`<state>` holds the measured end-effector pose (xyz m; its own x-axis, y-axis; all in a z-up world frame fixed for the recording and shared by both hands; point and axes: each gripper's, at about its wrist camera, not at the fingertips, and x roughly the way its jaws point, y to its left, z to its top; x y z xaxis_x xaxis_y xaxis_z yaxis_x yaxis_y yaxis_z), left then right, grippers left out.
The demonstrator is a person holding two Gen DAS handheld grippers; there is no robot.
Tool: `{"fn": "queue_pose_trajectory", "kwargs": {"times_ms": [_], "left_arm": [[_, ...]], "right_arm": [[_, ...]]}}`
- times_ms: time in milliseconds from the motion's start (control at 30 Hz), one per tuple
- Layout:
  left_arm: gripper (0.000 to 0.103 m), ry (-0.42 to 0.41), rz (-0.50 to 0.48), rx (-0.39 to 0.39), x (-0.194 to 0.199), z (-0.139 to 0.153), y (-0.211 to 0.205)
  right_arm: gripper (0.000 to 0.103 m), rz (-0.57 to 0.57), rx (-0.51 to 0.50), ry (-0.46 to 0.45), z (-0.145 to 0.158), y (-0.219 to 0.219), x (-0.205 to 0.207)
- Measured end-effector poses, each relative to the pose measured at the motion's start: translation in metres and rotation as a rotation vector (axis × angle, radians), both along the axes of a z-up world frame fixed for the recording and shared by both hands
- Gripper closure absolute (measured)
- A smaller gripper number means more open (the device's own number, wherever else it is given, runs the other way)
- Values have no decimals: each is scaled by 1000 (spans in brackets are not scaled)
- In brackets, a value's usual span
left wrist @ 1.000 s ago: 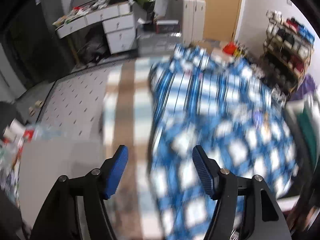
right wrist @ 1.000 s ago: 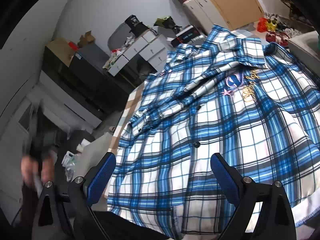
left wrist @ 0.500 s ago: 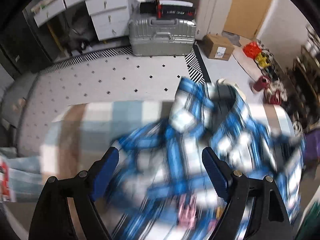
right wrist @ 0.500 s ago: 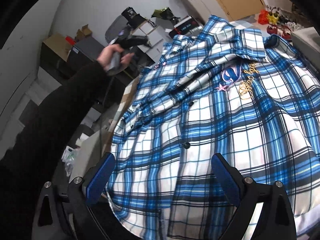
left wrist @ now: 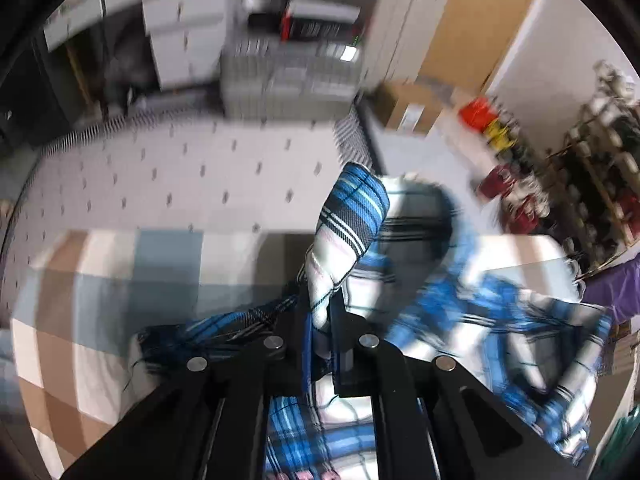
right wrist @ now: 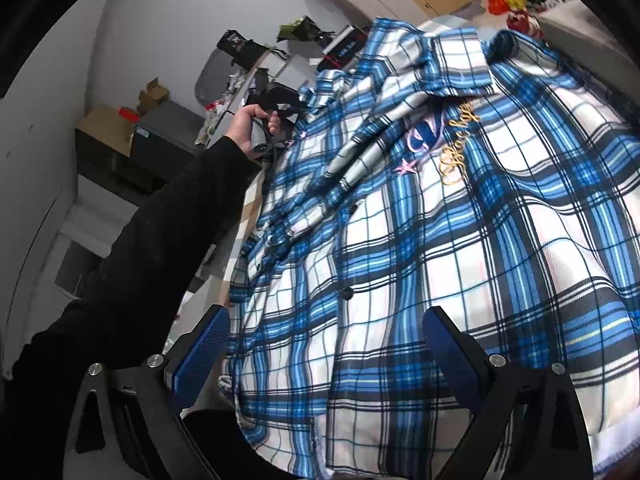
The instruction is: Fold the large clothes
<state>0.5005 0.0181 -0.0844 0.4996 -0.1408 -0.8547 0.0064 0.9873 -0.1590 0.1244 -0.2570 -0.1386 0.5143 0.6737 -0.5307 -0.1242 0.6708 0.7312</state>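
Freshly pinched: blue-and-white plaid shirt (right wrist: 420, 208), spread front-up across a checked tabletop (left wrist: 120, 264), buttoned, hem nearest the right camera. Caught at its far shoulder, beside the collar, by the left gripper (left wrist: 322, 316), jaws just snapped closed from a wide stance half a second earlier, a fold of plaid bunched and standing up between them. Seen from the right wrist as a hand (right wrist: 256, 128) in a black sleeve reaching past the shirt's far edge. Right gripper (right wrist: 326, 344) hung wide over the hem, touching nothing, barely shifted across the second. Judged the start of the first fold, one corner secured and the other not yet taken. Embroidered on the chest: gold script and a blue-and-pink emblem (right wrist: 440, 140), too skewed to read. Behind, blurred: a ribbed silver suitcase (left wrist: 288, 76) and a cardboard box (left wrist: 408, 112), labels illegible.
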Motion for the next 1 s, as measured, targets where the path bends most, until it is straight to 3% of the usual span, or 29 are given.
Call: {"fn": "queue_pose_trajectory", "kwargs": {"times_ms": [67,200,300,467,567,700,900,1000], "left_arm": [[101,-110,-66,49,-33,28,-12],[101,-231,-249,84,-114,69,-30],[101,-248,-325,40,-159,80,-28],[101,-233,-319,-21,-186,72,-10],[101,-210,-290,-52,-176,65,-6],[101,-186,-247,-126,-166,65,-7],[101,-177,-237,-181,-168,61,-5],[101,-171,-240,-230,-166,57,-1]], "right_arm": [[5,4,-18,-28,5,4,-3],[5,4,-63,-70,14,13,-6],[5,-20,-76,-91,18,13,-4],[5,-48,-164,-169,53,11,20],[2,-38,-288,-210,90,21,66],[0,-9,-415,-260,115,46,145],[0,67,-488,-73,75,77,294],[0,48,-435,16,47,80,343]]}}
